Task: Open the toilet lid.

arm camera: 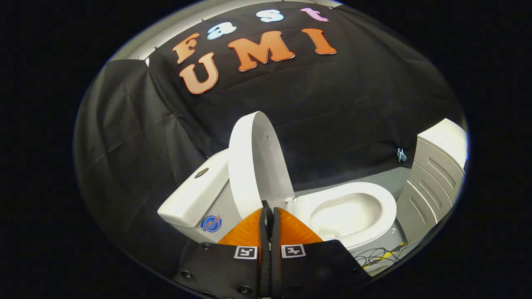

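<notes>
A white toilet stands ahead of me, and its lid (pixel 253 162) is raised upright, leaning back toward the cistern (pixel 195 195). The seat (pixel 353 199) lies down around the exposed bowl (pixel 345 214), to the right of the lid. My gripper (pixel 269 207) is shut, its two fingers pressed together with nothing between them. The fingertips sit just in front of the lid's lower edge, near the hinge; I cannot tell whether they touch it.
A white cabinet (pixel 434 174) with louvred doors stands right of the toilet. Thin cables (pixel 380 255) lie on the floor by the bowl's base. A small blue clip (pixel 401 155) hangs on the black cloth wall behind.
</notes>
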{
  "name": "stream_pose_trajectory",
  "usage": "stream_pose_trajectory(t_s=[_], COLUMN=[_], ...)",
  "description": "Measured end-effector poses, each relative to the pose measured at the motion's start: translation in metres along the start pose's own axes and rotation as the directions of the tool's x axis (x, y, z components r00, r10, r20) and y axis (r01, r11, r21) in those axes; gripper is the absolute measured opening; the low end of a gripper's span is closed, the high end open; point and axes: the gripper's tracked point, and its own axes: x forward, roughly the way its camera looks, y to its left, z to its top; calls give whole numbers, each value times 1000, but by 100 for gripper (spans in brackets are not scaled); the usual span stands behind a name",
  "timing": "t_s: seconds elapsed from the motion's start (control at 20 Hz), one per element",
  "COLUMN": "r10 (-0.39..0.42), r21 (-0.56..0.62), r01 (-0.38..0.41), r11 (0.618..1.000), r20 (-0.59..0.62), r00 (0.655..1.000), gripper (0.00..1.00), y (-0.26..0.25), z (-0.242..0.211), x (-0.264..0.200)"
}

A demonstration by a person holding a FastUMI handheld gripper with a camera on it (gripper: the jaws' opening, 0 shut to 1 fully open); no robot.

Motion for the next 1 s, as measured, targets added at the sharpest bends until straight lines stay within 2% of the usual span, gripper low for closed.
stream_pose_trajectory(t_s=[1.0], r10=[-26], r21=[-185], r01=[23], r11=[982], r20=[-17], r00=[1000], gripper=[8], y=[57], z=[-20], x=[13])
